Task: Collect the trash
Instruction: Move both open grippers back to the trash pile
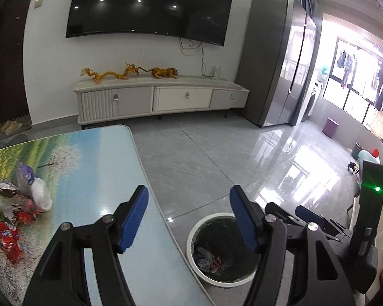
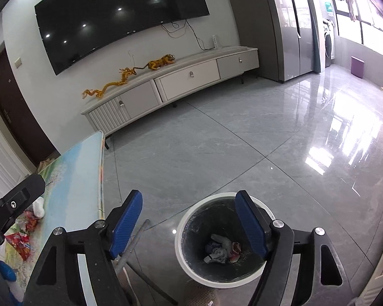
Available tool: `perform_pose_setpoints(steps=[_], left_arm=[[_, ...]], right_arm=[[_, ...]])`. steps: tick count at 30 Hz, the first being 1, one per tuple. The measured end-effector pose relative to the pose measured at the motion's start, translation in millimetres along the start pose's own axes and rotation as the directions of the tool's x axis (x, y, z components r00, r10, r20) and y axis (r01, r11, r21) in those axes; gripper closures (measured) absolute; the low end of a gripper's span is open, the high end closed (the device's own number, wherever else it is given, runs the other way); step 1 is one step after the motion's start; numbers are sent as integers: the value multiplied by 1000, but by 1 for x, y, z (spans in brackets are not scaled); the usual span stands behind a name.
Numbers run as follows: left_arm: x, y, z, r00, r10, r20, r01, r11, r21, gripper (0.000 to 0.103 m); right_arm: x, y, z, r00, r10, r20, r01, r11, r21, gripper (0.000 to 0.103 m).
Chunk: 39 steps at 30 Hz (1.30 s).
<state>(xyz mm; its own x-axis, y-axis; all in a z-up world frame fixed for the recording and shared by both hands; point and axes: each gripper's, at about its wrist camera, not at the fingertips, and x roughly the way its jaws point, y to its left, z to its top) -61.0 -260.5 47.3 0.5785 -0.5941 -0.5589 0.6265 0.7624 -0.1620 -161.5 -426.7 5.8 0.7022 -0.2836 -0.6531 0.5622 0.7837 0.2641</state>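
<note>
Trash point(image 1: 15, 211) lies in a loose heap of crumpled red, silver and purple wrappers and a white bag at the left edge of the left wrist view, on the table point(image 1: 94, 168) with its printed landscape top. More scraps sit at the bottom of the bin point(image 2: 191, 275), a round white pail with a dark liner, standing on the grey tiled floor point(image 2: 242, 158) just beside the table's edge at the lower centre of both views. The left gripper point(image 1: 189, 219) hangs over the table's edge, its blue fingers point(image 1: 134, 219) spread apart with nothing between them. The right gripper point(image 2: 189, 224) hangs above the bin, fingers spread wide and empty; it also shows as a black shape at the lower right of the left wrist view. Beyond, a low white cabinet point(image 1: 163, 97) carries gold figurines point(image 1: 130, 72) under a wall television point(image 1: 150, 5), with a grey fridge point(image 1: 275, 61) to the upper right.
</note>
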Motion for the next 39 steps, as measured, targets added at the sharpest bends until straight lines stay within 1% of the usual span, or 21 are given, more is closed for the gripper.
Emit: perform_pose_setpoints(steps=[3,7,11,13,17,22,24,28,31,35,37,39], left_arm=[[-18,18,2,999,37,26,-37,999,-17,39],[-40,45,2,997,72,26,-70,996,-52,38],[-67,75,-7,994,97,43,-92,991,-93,38],[-82,91,-11,991,120,59,-114,988,-107,38],[-108,124,-18,981,176,82,-164,977,-139,38],[-130,177,-34,962,262,78,-241,948,-210,38],[-136,198,-42,955,290,62,-268,933,-240,38],[-146,243,-59,939,343,24,-317,891,-323,38],[-151,272,-67,935,355,0,-327,861,-390,38],[-148,298,-77,933,359,-30,-333,828,-451,38],[-141,307,-79,936,350,-46,-329,818,-471,38],[-134,312,-82,940,335,-59,-320,812,-489,38]], right_arm=[[-13,15,3,998,57,22,-57,998,-14,29],[-33,43,5,989,141,49,-139,989,-43,28],[-50,71,4,979,192,71,-186,979,-87,28],[-59,88,4,973,214,82,-204,972,-118,28],[-73,120,1,960,263,91,-242,950,-195,28],[-81,162,-8,937,341,76,-307,907,-289,28],[-79,177,-13,928,368,58,-331,887,-323,28],[-69,198,-27,910,414,2,-385,848,-364,28],[-55,214,-38,894,445,-62,-433,818,-378,28],[-36,235,-56,871,470,-146,-487,781,-390,28],[-24,246,-65,857,479,-193,-514,762,-394,28],[-14,256,-73,848,476,-232,-529,743,-409,28]])
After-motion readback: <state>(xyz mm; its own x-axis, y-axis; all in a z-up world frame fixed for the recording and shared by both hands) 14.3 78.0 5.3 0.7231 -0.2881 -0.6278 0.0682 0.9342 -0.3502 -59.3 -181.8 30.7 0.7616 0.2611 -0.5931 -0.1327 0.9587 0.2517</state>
